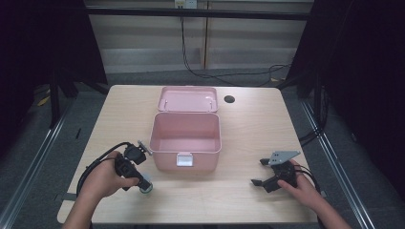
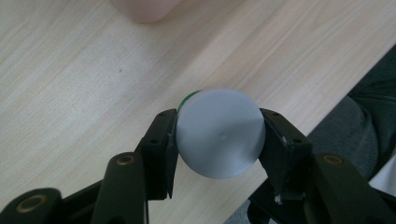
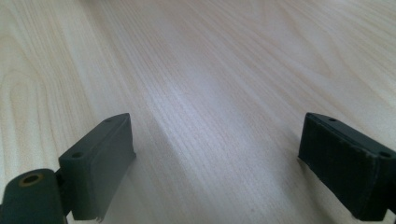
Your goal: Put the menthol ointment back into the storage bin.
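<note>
The left gripper (image 2: 219,140) is clamped on a round grey-capped container (image 2: 220,133), low over the table (image 1: 248,129) at seven o'clock of the open pink box (image 1: 185,140). The right gripper (image 1: 261,172) rests at four o'clock, jaws apart — empty. The smooth round cap could slip from the pads (image 2: 164,149) — the grip bears on only a narrow line of contact.

High view looks forward and down on the worktop (image 1: 248,124); both gripper views skim its surface close along their jaws

Table (image 1: 248,129) pale wood-grain; box (image 1: 186,143) pink plastic.
</note>
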`<move>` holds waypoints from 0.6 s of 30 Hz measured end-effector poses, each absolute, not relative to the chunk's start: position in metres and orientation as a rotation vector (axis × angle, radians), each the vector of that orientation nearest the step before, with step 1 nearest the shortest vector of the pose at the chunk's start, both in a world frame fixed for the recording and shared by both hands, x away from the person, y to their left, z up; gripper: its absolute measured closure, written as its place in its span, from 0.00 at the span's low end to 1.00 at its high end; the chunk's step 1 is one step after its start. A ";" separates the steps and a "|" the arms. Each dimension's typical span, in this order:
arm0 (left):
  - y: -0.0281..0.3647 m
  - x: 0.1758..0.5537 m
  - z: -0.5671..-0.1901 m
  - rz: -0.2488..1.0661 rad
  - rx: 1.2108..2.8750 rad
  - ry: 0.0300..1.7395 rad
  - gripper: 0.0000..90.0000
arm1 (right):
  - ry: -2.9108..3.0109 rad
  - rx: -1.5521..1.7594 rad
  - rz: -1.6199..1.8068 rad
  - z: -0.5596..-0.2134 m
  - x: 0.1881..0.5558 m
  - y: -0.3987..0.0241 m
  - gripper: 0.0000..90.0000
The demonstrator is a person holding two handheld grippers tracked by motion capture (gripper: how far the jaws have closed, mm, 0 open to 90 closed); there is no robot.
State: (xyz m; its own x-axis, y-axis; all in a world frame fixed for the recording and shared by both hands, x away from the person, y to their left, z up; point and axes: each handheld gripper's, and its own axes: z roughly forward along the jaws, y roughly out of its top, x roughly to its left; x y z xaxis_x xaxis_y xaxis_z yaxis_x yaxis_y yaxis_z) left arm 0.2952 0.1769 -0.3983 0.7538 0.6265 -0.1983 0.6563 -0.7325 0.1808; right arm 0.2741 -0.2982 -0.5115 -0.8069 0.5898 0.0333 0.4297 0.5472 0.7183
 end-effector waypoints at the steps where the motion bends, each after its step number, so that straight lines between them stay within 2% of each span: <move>1: 0.176 0.296 -0.396 -0.187 2.717 1.005 0.55 | 2.572 0.858 1.106 -0.512 0.274 -0.298 0.11; 18: 0.167 0.310 -0.357 -0.227 2.708 1.015 0.55 | 2.569 0.856 1.109 -0.512 0.274 -0.298 0.11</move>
State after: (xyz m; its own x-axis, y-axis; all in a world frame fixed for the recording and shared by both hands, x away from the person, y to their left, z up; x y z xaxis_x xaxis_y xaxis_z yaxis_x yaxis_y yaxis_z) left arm 0.3098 0.1665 -0.3575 0.7464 0.6254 -0.2276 0.6627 -0.7296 0.1686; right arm 0.2743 -0.2981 -0.5117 -0.8075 0.5891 0.0314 0.4269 0.5468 0.7203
